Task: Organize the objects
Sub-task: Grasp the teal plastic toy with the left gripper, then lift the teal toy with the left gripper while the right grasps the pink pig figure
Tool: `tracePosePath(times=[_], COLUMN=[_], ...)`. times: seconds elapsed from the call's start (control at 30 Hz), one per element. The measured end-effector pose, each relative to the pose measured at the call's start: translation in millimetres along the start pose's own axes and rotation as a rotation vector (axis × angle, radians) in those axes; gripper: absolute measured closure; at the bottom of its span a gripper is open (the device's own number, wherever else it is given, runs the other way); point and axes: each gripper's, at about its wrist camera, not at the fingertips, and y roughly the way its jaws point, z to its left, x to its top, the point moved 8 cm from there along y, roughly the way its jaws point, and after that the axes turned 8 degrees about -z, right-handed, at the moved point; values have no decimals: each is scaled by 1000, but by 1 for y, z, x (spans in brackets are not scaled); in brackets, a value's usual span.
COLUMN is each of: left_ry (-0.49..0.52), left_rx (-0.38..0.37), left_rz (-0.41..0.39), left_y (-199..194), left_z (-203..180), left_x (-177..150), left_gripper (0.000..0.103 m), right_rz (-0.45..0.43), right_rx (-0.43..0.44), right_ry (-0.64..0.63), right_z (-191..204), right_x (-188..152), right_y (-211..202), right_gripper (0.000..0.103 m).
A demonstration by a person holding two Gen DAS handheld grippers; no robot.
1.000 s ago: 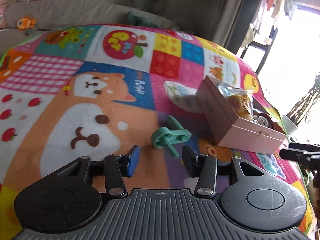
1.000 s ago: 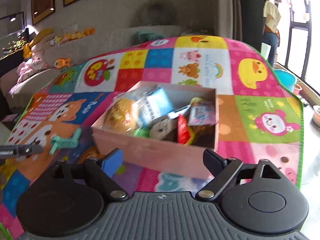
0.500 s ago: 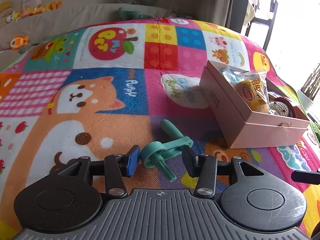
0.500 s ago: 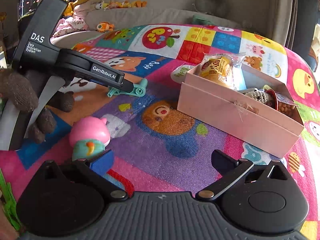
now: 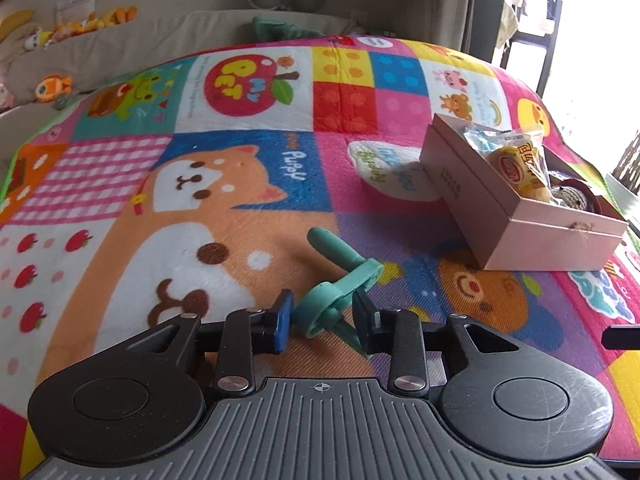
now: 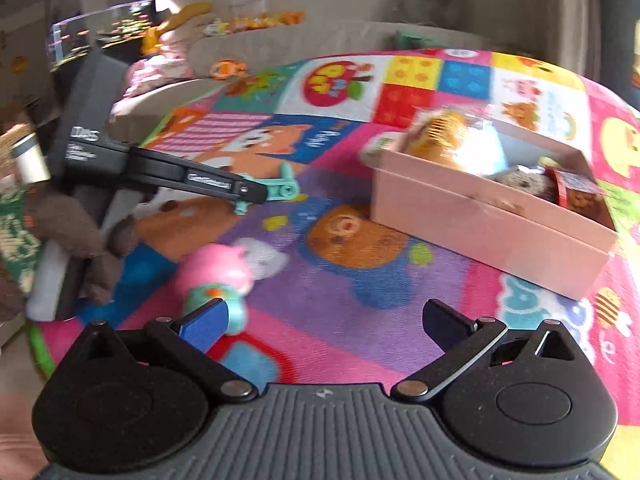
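A teal plastic toy tool [image 5: 336, 284] lies on the colourful play mat [image 5: 240, 200]. My left gripper [image 5: 322, 320] straddles its round near end with the jaws open, pads close on both sides. The tool also shows in the right wrist view [image 6: 280, 190] under the left gripper's finger [image 6: 200, 178]. A pink box [image 5: 516, 204] holding snack packets sits on the mat to the right. My right gripper [image 6: 324, 324] is open and empty. A pink and teal toy figure [image 6: 218, 280] stands just beyond its left finger.
The pink box also shows in the right wrist view [image 6: 492, 216], ahead and to the right. A beige sofa [image 5: 160, 44] with plush toys runs along the far mat edge. The mat's right edge drops off near bright windows.
My left gripper has moved forward over the teal tool and its jaws have narrowed around it. My right gripper has swung left from the box toward the pink toy figure.
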Motion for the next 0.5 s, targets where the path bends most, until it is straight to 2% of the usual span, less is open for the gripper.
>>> tracePosePath(times=[0.1,0.2,0.3,0.4,0.5], left_ry=[16,38,59,45,43], left_rx=[-59,-82,-64,-59,-51], left_rz=[31,44,31,20,12], left_y=[-17,-29,-26,-17,-9], left_z=[0,-5,-10,-14,-18], left_x=[-9,-15,-15,-11,-8], left_gripper=[67,67,67,67,66], right_rz=[10,-22,-19,20,53], right_rx=[10,-123,-229,-232,-215], right_ry=[-69,-132,-74,16,49], right_z=[14,5,-22,-40,-44], right_x=[1,8,13,6,-5], right_y=[5,10,14,15,15], right_gripper=[0,0,0,0,0])
